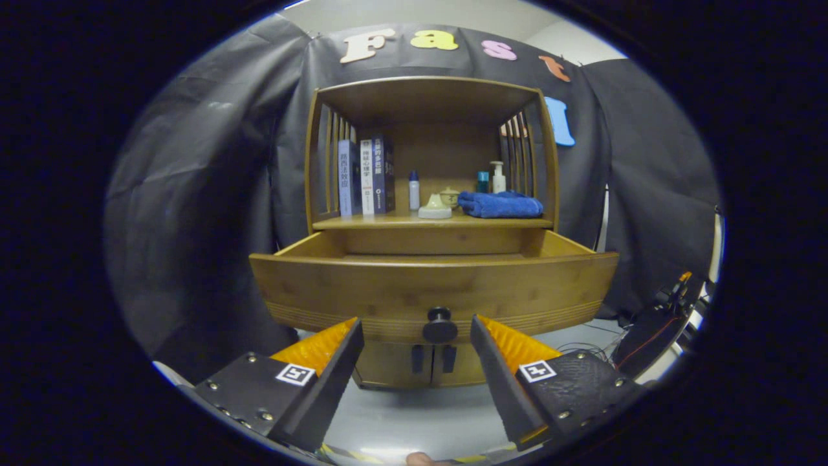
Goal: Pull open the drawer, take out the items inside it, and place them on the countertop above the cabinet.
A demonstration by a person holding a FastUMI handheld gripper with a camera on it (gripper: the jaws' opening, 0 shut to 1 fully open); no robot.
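My gripper is spread wide, holding nothing — the dark knob sits between its fingers. The wooden drawer stands pulled out under the shelf — contents hidden.

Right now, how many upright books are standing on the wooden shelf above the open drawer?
3 upright books: a pale one beside the slatted side, a white-spined one next, then a dark blue one. More may hide behind. The gripper is open, the round black drawer knob between its fingers.

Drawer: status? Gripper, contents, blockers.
Gripper open, fingers either side of knob, not touching. Drawer pulled out; its inside hidden behind the front panel. Nothing between fingers and knob.
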